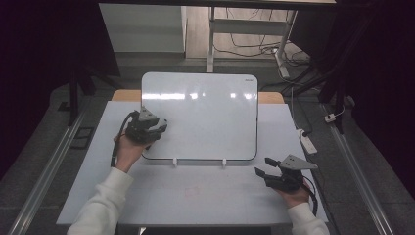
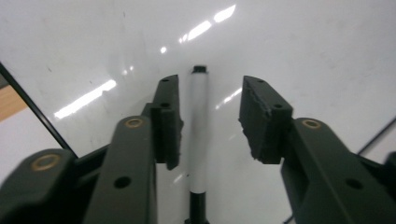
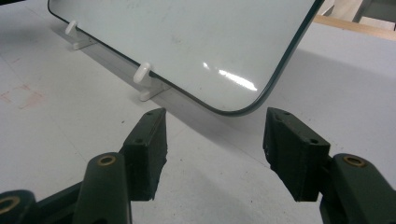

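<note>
The table (image 1: 195, 196) carries a whiteboard (image 1: 205, 112) propped on two white clips (image 3: 144, 77) so its face tilts toward the person. Bare tabletop runs along the near edge and both sides. The left gripper (image 2: 210, 116) sits at the board's lower left corner, jaws spread with a white marker (image 2: 198, 135) lying loose between them, touching the left pad at most. The right gripper (image 3: 212, 154) rests off the lower right corner, jaws apart and holding nothing.
</note>
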Motion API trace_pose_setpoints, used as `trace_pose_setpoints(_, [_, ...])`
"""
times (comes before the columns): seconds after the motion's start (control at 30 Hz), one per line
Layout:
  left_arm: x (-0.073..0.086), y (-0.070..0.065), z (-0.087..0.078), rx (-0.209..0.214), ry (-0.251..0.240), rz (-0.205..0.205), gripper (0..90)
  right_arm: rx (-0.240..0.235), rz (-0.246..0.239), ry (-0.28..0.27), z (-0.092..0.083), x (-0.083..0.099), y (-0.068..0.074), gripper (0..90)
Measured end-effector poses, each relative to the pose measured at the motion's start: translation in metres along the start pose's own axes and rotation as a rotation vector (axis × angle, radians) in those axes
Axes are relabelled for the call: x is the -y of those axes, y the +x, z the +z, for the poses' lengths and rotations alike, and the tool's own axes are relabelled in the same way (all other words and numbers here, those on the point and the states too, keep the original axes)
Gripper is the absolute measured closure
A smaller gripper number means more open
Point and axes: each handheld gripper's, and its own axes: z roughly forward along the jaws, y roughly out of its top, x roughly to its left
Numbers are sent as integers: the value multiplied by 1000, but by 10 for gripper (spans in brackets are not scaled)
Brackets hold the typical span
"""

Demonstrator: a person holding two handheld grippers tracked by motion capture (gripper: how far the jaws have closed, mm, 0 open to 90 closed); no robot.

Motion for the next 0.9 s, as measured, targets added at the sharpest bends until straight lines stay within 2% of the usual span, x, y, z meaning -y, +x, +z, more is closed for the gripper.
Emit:
trace_pose_setpoints(0.07, [2, -1, -7, 14, -26, -6, 488, 1, -5, 1, 0, 0, -1, 395])
trace_pose_setpoints(0.17, [7, -1, -17, 59, -64, -31, 438, 8, -10, 3, -1, 1, -2, 389])
trace_pose_setpoints(0.33, [20, -4, -34, 102, -87, -33, 367, 17, -23, 3, -1, 1, -3, 375])
trace_pose_setpoints(0.53, [44, -4, -54, 140, -124, -93, 308, 18, -39, 1, -3, 1, -5, 370])
trace_pose_setpoints(0.7, [73, -11, -64, 159, -117, -92, 291, 36, -71, 18, -5, 2, -8, 364])
trace_pose_setpoints(0.9, [109, -17, -65, 191, -84, -83, 287, 38, -100, 45, -5, 5, -10, 357])
